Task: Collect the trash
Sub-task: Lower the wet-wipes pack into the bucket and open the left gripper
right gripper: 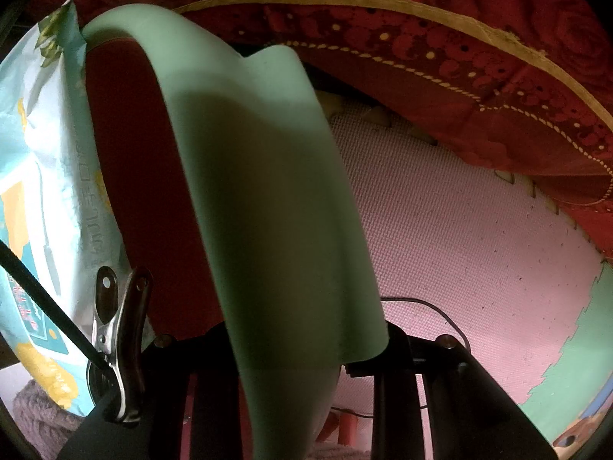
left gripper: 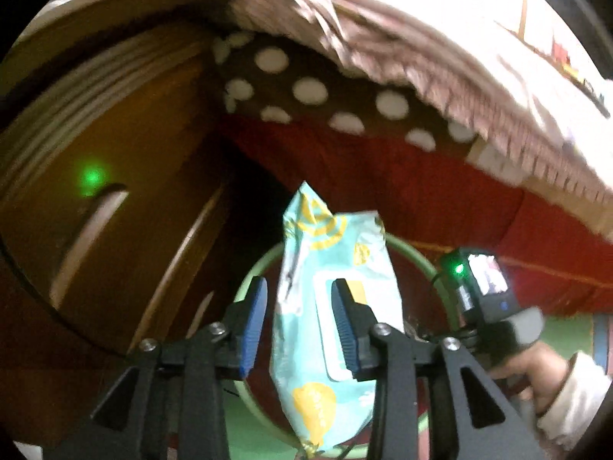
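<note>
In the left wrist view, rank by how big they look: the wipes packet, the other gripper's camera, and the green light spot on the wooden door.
1. wipes packet, though nearness to the lens inflates it.
2. other gripper's camera.
3. green light spot, clearly smallest.

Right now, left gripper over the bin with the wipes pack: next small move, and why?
Probably open the left gripper wider and let the wipes pack drop. The pack hangs over the green bin, whose wall the right gripper grips, and it sits between the fingers, apparently loose.
</note>
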Tool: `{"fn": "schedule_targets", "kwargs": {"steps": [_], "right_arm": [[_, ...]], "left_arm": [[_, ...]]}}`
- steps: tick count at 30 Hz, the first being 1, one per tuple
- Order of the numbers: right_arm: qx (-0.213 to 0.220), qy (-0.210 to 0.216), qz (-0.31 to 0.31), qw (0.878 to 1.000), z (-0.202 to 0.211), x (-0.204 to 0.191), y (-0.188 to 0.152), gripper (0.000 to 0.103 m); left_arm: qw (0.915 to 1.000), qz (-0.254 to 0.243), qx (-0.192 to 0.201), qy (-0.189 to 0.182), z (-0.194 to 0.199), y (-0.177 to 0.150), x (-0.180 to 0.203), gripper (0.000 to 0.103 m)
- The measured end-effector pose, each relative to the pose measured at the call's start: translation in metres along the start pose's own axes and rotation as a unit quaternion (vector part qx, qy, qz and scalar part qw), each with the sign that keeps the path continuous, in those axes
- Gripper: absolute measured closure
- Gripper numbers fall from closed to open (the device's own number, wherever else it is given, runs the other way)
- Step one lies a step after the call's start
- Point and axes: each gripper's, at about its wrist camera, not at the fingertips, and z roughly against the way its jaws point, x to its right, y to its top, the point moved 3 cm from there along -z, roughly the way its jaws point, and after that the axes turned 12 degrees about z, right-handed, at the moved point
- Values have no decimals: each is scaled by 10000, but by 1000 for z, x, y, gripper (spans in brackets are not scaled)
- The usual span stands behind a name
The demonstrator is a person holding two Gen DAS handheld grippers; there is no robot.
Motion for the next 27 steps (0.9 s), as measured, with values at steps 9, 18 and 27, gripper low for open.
{"fn": "schedule_targets", "kwargs": {"steps": [9, 18, 27], "right_arm": [[-1, 2, 1, 10000, 0, 0, 0, 76], [2, -2, 0, 10000, 0, -1, 0, 76], [-4, 8, 9, 10000, 0, 1, 0, 76]], "left_arm": [[9970, -34, -581, -502, -10, -13, 23, 77], [9851, 44, -1711, 160, -92, -40, 15, 80], [9613, 309, -2640, 730, -165, -69, 12, 82]]}}
